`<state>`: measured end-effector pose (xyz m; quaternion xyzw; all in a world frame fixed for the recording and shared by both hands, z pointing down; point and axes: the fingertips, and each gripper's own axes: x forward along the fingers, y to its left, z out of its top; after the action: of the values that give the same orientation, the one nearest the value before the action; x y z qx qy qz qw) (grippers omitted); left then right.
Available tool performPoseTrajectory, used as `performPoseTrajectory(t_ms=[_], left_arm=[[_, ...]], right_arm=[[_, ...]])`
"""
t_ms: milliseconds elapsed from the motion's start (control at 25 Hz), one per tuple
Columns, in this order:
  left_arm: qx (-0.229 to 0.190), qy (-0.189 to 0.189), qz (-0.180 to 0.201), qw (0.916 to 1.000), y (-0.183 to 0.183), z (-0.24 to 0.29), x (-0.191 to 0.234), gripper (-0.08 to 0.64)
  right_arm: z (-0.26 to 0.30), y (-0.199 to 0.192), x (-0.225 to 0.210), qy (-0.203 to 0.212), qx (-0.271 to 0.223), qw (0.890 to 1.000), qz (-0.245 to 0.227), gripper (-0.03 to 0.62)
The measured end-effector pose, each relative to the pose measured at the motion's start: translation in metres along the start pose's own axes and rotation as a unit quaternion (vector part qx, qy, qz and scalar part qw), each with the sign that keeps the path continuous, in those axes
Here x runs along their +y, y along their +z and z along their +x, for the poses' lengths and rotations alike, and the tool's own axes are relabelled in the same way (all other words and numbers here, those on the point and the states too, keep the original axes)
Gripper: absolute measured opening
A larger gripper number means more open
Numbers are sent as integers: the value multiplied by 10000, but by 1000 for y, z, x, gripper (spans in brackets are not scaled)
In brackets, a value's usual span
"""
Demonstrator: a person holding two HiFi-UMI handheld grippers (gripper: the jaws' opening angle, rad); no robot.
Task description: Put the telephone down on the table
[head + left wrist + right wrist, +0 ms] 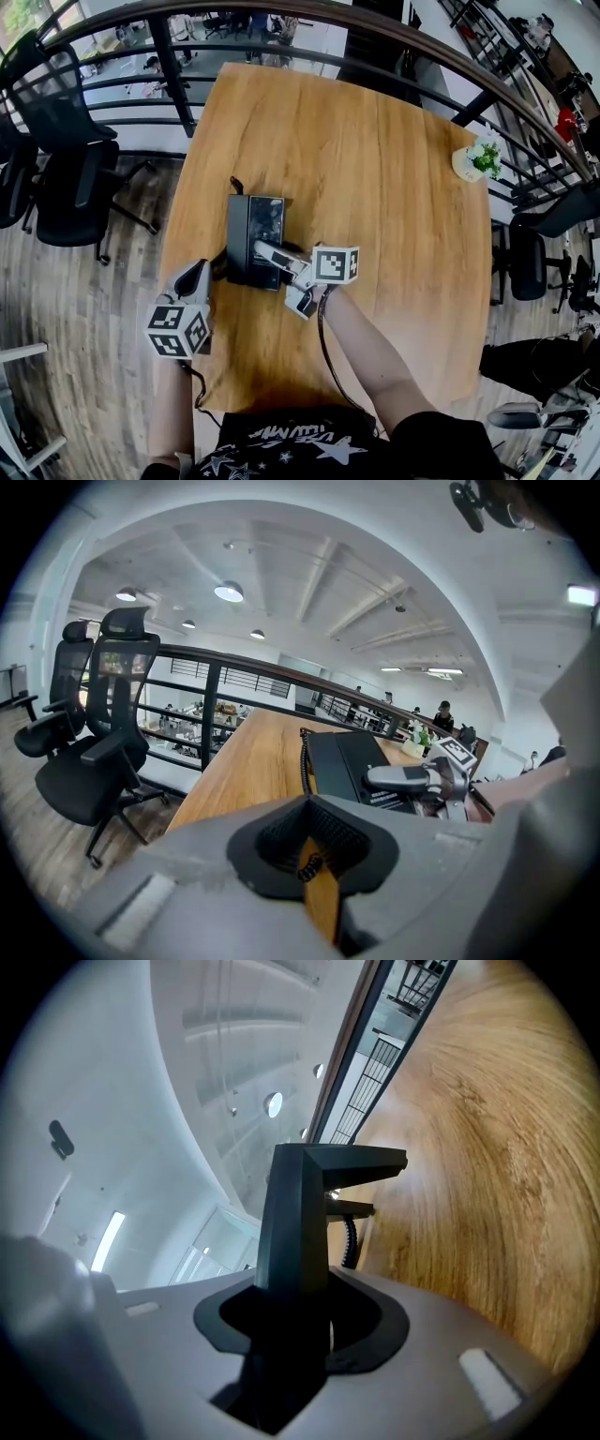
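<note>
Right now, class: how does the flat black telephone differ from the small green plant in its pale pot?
The flat black telephone is low and central; the small green plant stands upright at one corner. The right gripper clamps the telephone; nothing touches the plant. Both are over the wooden table.

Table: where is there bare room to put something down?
The widest bare tabletop lies between the telephone base and the potted plant. More lies beyond the base, toward the railing. Crowded around the base: the left claw, the right claw holding the handset, and the cord.
</note>
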<state>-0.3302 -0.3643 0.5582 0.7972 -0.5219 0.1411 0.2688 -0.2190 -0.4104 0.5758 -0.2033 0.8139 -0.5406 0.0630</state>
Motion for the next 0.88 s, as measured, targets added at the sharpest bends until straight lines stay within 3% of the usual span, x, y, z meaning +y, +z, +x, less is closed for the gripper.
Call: performPoseTrajectory(t_ms=[480, 880], left_arm=[[49, 1, 38, 10000, -1, -1, -6, 2], [77, 15, 32, 10000, -5, -3, -9, 2]], right_arm=[[-1, 2, 0, -100, 17, 9997, -205, 160], [-4, 1, -7, -879, -165, 9954, -337, 170]])
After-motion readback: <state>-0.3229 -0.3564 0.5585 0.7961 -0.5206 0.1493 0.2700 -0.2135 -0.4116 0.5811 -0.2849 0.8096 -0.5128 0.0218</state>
